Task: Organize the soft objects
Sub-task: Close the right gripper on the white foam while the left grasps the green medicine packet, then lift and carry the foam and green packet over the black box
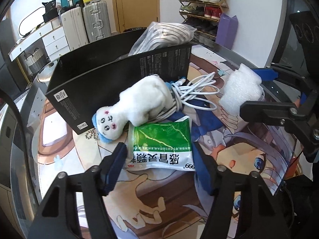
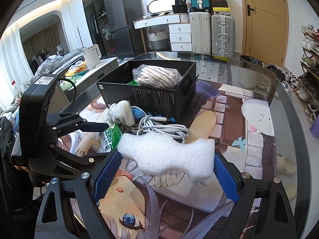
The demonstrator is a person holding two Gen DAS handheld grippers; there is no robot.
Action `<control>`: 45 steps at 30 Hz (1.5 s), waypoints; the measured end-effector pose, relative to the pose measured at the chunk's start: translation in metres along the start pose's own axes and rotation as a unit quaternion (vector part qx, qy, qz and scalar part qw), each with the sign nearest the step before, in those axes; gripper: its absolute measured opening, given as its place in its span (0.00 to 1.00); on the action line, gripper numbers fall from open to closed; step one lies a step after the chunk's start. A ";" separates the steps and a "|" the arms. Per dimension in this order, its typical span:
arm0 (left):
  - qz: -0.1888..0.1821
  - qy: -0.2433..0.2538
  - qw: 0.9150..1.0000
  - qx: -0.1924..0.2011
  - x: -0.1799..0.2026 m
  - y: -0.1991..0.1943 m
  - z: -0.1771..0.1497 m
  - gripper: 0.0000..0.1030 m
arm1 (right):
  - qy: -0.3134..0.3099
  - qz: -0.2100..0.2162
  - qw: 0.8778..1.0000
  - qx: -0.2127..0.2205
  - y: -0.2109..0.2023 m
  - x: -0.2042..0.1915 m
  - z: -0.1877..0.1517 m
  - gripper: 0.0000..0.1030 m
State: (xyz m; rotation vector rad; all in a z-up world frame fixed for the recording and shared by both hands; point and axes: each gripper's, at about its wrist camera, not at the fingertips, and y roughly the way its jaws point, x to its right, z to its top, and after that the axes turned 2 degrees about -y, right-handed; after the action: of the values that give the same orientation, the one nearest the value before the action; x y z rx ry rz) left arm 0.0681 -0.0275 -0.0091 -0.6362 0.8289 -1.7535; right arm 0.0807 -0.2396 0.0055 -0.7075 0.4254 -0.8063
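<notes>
My right gripper (image 2: 166, 165) is shut on a white foam piece (image 2: 167, 154) and holds it above the mat; the foam also shows in the left wrist view (image 1: 242, 88). My left gripper (image 1: 159, 167) is open around a green and white sachet (image 1: 161, 145) lying on the mat. Beyond the sachet lie a white plush doll (image 1: 135, 105) and a coiled white cable (image 1: 191, 91). A black open box (image 2: 151, 91) stands behind them and holds a clear bag of striped cloth (image 2: 157, 75).
A printed anime mat (image 2: 249, 131) covers the glass table (image 2: 283, 83). A ball chain (image 1: 90, 134) lies by the box corner. Suitcases (image 2: 211, 33), a white dresser and a shoe rack (image 1: 203, 2) stand beyond the table.
</notes>
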 end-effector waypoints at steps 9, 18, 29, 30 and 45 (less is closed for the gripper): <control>0.000 -0.006 1.000 0.006 0.004 -0.008 -0.007 0.46 | 0.000 0.000 1.000 0.002 -0.001 0.001 0.000 0.89; -0.005 -0.026 0.999 0.024 0.003 -0.023 -0.017 0.45 | -0.005 0.002 1.000 0.006 -0.003 -0.005 0.001 0.89; -0.001 -0.048 0.996 0.079 -0.011 -0.059 -0.016 0.45 | -0.008 -0.002 0.999 0.038 -0.018 -0.012 0.006 0.89; -0.001 -0.050 0.995 0.083 -0.013 -0.061 -0.014 0.45 | -0.008 -0.003 0.999 0.042 -0.021 -0.013 0.007 0.89; 0.022 -0.077 0.987 0.136 -0.042 -0.084 0.010 0.45 | -0.014 -0.016 0.996 0.084 -0.041 -0.023 0.025 0.89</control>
State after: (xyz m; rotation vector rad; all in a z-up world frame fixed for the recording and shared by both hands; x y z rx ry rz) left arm 0.0402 0.0275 0.0617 -0.5583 0.4827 -1.7137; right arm 0.0597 -0.2315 0.0540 -0.5692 0.3185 -0.8502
